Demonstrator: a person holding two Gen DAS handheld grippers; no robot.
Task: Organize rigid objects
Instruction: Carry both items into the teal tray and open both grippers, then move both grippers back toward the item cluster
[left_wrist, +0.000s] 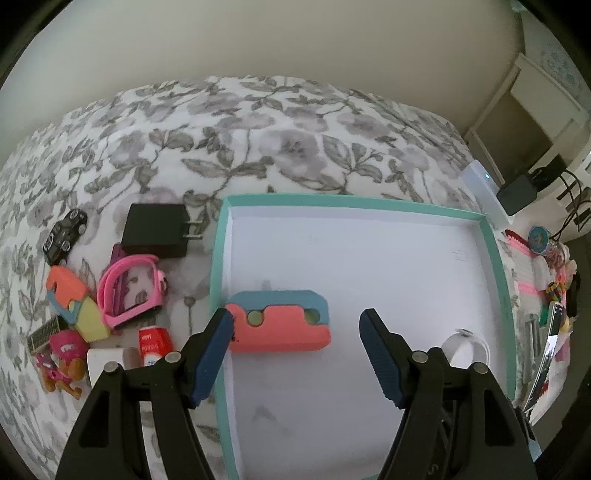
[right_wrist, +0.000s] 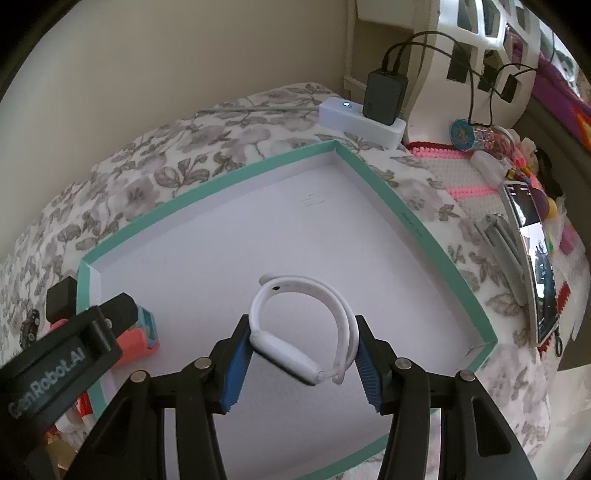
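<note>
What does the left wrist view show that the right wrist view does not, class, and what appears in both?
Only the left wrist view shows the pink watch band, the toy car and the toy dog lying on the bedspread left of the tray.

Only the right wrist view shows the phone and the white power strip beyond the tray.

Both show the teal-edged tray, the coral and blue foam block and the white watch band between the right gripper pads.

The black left gripper with blue ribbed pads (left_wrist: 295, 328) points steeply down, jaws wide apart; the matching right gripper (right_wrist: 301, 334) points down too, its pads touching a white silicone wristband (right_wrist: 306, 332).
</note>
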